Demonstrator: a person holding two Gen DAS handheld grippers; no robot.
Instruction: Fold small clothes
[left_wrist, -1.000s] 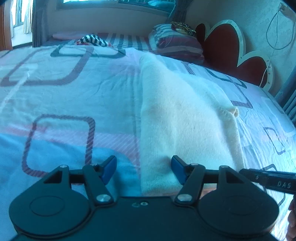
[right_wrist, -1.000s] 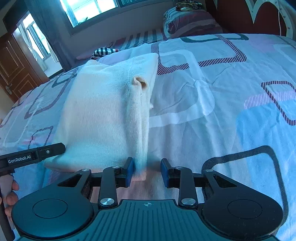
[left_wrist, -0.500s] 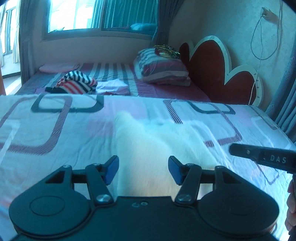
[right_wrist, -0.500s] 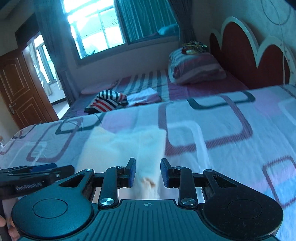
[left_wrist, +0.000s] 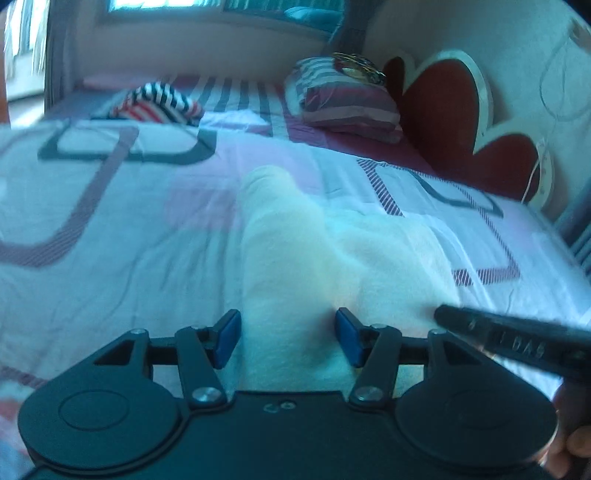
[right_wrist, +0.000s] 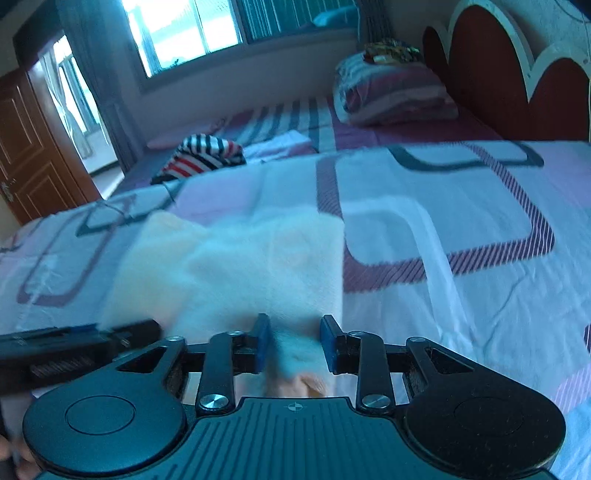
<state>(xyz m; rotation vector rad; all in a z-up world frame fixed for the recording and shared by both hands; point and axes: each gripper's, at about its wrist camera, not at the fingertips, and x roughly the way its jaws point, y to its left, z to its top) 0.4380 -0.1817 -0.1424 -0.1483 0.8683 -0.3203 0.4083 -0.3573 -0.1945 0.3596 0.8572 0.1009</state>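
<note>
Both cameras sit just behind their own fingers and look forward and down, close over the bedspread (left_wrist: 110, 229). The left view faces the red headboard (left_wrist: 443, 122) at right; the right view also shows the window (right_wrist: 207, 29) and door (right_wrist: 33, 147). Both share the cream garment (left_wrist: 295, 258), striped clothes (right_wrist: 203, 157) and pillow (left_wrist: 347, 99).

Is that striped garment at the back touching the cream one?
Apart. The right wrist view shows bare patterned bedcover between the striped garment and the cream garment.

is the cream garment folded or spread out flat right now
Folded, partly. The cream garment lies doubled on the bedspread in stacked layers with a straight right edge; blur hides finer detail.
</note>
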